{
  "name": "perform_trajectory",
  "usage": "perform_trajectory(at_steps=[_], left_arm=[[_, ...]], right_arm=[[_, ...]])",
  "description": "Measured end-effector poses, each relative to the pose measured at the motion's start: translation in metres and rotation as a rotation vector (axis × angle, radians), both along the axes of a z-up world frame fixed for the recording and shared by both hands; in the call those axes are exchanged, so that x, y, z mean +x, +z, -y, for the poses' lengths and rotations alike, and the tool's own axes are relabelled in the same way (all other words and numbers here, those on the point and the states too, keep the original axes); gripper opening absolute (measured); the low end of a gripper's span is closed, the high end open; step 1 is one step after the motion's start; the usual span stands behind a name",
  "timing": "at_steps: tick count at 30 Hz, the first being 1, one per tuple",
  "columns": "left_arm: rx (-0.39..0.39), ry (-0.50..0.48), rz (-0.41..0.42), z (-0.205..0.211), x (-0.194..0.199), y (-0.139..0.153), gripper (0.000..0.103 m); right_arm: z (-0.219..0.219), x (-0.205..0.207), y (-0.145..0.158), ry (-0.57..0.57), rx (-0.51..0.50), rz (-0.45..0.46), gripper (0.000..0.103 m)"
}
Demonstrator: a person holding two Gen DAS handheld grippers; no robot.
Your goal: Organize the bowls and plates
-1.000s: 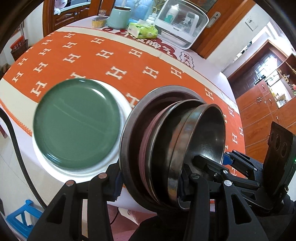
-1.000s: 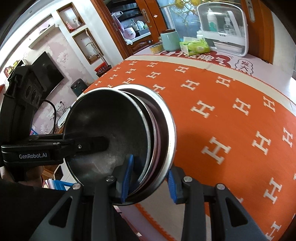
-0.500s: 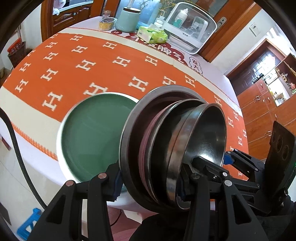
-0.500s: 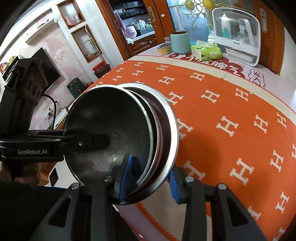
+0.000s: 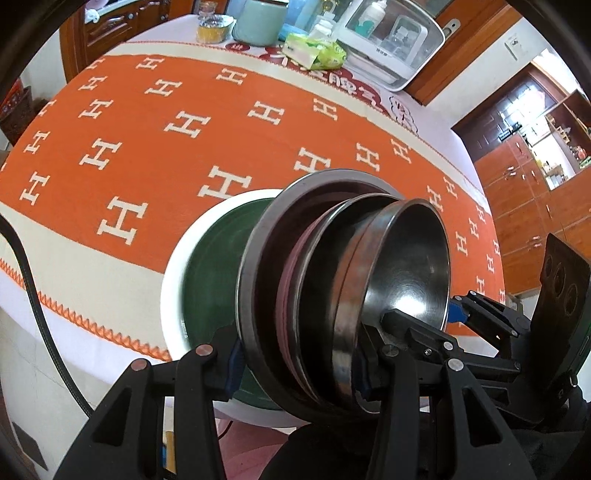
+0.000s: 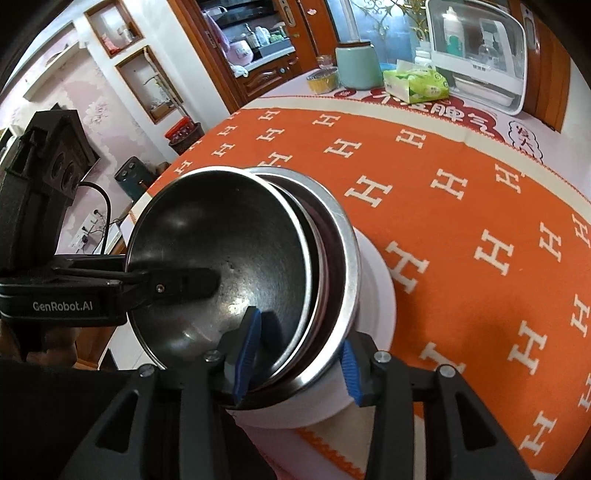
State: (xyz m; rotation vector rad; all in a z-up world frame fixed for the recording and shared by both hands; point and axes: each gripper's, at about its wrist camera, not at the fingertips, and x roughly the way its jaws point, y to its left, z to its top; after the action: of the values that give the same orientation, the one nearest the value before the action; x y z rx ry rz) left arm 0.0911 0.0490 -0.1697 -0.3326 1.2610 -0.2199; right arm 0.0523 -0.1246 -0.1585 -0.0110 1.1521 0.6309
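A nested stack of steel bowls and plates (image 5: 343,291) is held tilted on its side by both grippers. My left gripper (image 5: 295,365) is shut on the stack's lower rim. My right gripper (image 6: 299,354) is shut on the same stack (image 6: 240,266) from the other side; its body shows in the left wrist view (image 5: 480,332). A green plate (image 5: 210,273) lies on a white plate (image 5: 173,266) at the table's near edge, right behind the stack. The white plate also shows in the right wrist view (image 6: 376,295).
The table has an orange cloth with white H marks (image 5: 166,122). At the far end stand a teal jar (image 5: 258,20), a tissue pack (image 5: 314,51), a small yellow dish (image 5: 212,31) and a white plastic box (image 5: 391,40). A black cable (image 5: 29,273) hangs at the left.
The held stack has moved over toward the green plate on the white plate, which now sits partly hidden right behind it. Both grippers stay shut on the stack.
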Motion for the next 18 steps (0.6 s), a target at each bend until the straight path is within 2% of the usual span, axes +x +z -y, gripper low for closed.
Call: perform_trajectory(at_steps=[12, 18], left_arm=[[-0.016, -0.080, -0.076, -0.019, 0.010, -0.029, 0.045], [0.038, -0.106, -0.022, -0.014, 0.006, -0.028, 0.045]], right_arm=[[-0.025, -0.005, -0.019, -0.076, -0.075, -0.052, 0.047], [-0.029, -0.003, -0.017, -0.104, -0.113, -0.047, 0.048]])
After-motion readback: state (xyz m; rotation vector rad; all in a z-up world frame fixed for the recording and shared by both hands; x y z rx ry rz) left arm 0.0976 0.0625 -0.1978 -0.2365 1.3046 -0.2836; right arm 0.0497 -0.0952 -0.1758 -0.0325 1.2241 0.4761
